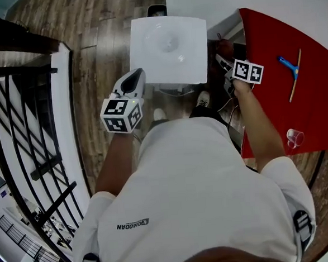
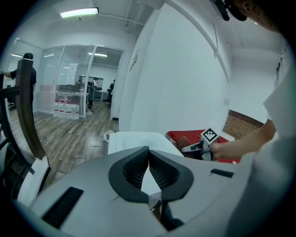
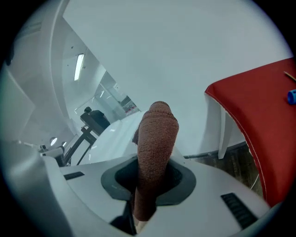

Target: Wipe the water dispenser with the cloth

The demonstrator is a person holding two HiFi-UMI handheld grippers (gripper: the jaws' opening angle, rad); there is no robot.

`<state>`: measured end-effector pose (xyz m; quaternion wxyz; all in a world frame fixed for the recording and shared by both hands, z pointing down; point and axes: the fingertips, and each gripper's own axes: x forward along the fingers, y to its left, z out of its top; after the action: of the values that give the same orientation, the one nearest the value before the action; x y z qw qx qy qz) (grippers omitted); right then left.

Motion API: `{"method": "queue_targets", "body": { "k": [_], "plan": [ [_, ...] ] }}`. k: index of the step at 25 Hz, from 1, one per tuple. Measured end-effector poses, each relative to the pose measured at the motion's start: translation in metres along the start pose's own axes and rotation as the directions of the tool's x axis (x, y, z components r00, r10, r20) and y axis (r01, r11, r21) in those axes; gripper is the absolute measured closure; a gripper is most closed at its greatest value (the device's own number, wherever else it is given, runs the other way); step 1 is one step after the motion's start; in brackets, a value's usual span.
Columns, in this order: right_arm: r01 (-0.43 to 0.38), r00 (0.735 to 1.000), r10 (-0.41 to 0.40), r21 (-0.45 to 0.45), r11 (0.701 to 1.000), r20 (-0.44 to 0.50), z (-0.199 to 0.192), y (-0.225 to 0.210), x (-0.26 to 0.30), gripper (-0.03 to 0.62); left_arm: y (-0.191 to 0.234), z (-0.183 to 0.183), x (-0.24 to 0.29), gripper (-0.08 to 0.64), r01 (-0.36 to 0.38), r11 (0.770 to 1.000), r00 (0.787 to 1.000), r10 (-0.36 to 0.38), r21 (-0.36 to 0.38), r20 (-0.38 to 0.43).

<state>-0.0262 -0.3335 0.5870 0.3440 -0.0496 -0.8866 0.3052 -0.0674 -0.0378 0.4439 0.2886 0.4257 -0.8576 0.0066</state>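
Right gripper view shows the fingers (image 3: 182, 178) of the right gripper (image 3: 155, 183) pinching a brown cloth (image 3: 156, 139). Its folded end stands up at frame centre, seemingly presented for wiping. On the left gripper (image 2: 149, 159) the fingers (image 2: 132, 169) are pressed together and empty, probably just staying clear. Head view puts the white water dispenser (image 1: 169, 43) at upper centre, a gripper at either side, beside the red counter (image 1: 303, 112).

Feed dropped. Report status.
Right gripper shut on brown cloth. Left gripper shut, empty. Cloth beside water dispenser; contact unclear. Nothing blocking.
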Motion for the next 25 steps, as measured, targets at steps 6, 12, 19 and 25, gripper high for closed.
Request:
{"method": "queue_targets", "body": {
  "k": [6,12,19,25],
  "plan": [
    [-0.043,0.993,0.043,0.005,0.999,0.110,0.003,0.085,-0.046,0.522,0.024,-0.013,-0.026,0.558,0.010,1.000,1.000,-0.010,0.005,0.024],
    [-0.177,0.983,0.180,-0.067,0.982,0.041,-0.014,0.185,-0.021,0.522,0.040,-0.024,-0.045,0.558,0.016,1.000,0.999,-0.015,-0.013,0.050],
    [-0.325,0.940,0.309,-0.109,0.939,-0.141,-0.075,0.292,0.054,0.522,0.053,-0.047,-0.073,0.560,0.012,0.999,0.998,-0.010,-0.045,0.056],
    [-0.321,0.932,0.293,-0.109,0.941,-0.216,-0.097,0.326,0.101,0.522,0.071,-0.063,-0.101,0.560,-0.018,0.996,0.998,0.024,-0.085,0.061]
  ]
}}
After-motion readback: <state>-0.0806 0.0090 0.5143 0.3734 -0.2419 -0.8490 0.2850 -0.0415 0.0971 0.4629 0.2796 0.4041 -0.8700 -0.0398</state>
